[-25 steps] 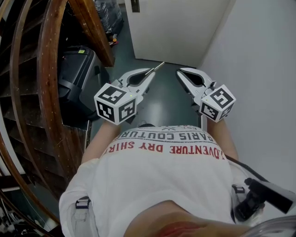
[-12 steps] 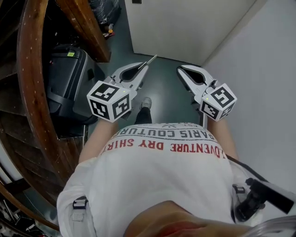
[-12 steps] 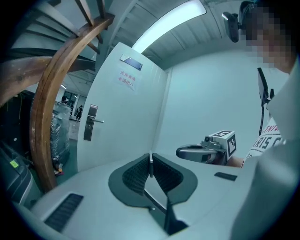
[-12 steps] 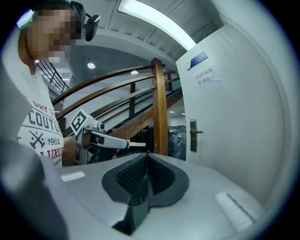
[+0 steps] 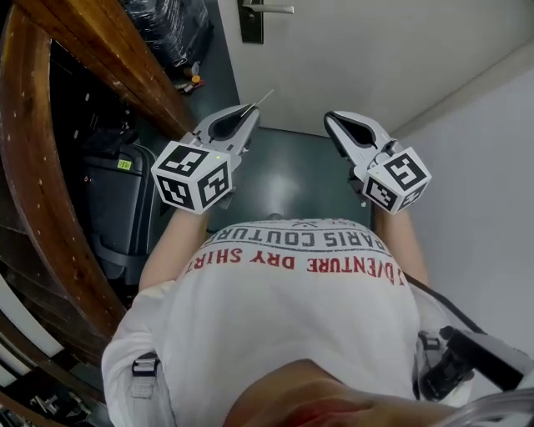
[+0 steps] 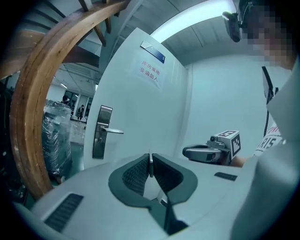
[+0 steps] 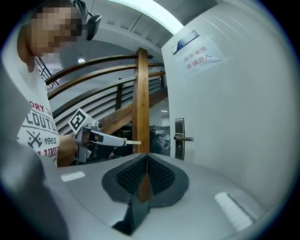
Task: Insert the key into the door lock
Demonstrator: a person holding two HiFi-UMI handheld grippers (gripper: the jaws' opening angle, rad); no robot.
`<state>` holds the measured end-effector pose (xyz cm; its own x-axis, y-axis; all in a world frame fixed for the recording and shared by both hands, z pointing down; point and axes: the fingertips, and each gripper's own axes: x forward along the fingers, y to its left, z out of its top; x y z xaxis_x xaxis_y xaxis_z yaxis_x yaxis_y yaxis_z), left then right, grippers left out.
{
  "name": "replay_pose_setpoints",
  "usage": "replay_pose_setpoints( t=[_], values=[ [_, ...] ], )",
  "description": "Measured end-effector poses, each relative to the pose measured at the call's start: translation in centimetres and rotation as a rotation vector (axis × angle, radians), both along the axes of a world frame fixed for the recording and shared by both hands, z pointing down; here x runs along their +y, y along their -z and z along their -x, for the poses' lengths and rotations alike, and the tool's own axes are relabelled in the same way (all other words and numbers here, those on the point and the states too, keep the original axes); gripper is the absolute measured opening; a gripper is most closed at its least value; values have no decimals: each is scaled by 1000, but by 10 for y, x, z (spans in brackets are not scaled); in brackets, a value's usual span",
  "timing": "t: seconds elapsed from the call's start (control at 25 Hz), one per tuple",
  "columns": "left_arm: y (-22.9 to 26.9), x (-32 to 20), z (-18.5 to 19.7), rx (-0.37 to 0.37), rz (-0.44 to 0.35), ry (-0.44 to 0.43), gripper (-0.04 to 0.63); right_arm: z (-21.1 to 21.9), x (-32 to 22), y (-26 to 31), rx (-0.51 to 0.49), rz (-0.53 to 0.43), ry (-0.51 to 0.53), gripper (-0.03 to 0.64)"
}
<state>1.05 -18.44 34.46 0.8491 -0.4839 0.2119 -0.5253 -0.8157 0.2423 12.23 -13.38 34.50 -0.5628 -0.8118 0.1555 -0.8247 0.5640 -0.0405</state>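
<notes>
The key is sticking out of the left gripper, whose jaws are pinching it, short of the door and well apart from the door lock. All the inserting is waiting to be done. The right gripper is also facing the door, closed and empty.

The curved handrail is dark varnished wood with a decent gloss, and the door is smooth matt white paint with a brushed-metal lock plate and lever handle, plus a paper notice stuck on it. The left gripper and right gripper look like smooth pale plastic with dark ribbed rubbery pads, and the key is thin bare metal. The floor is dark, smooth and slightly shiny, the t-shirt is white cloth, and the bundle is in crinkly glossy plastic wrap
</notes>
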Motion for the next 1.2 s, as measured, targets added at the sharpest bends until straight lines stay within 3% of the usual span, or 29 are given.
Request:
replay_pose_setpoints(
  t=[0.32,0.52,0.92,1.2],
  values=[
    [30,-48,-9,41,-45,-28,23,3,-49,33,27,-56,5,3],
    [18,-81,-17,20,-38,-2,21,-5,-91,22,2,-53,39,3],
    [-29,-153,-36,-1,66,45,22,-23,-169,-34,10,60,74,3],
    [-44,-185,-38,4,104,64,22,-35,-220,-28,70,29,78,8]
  ],
)
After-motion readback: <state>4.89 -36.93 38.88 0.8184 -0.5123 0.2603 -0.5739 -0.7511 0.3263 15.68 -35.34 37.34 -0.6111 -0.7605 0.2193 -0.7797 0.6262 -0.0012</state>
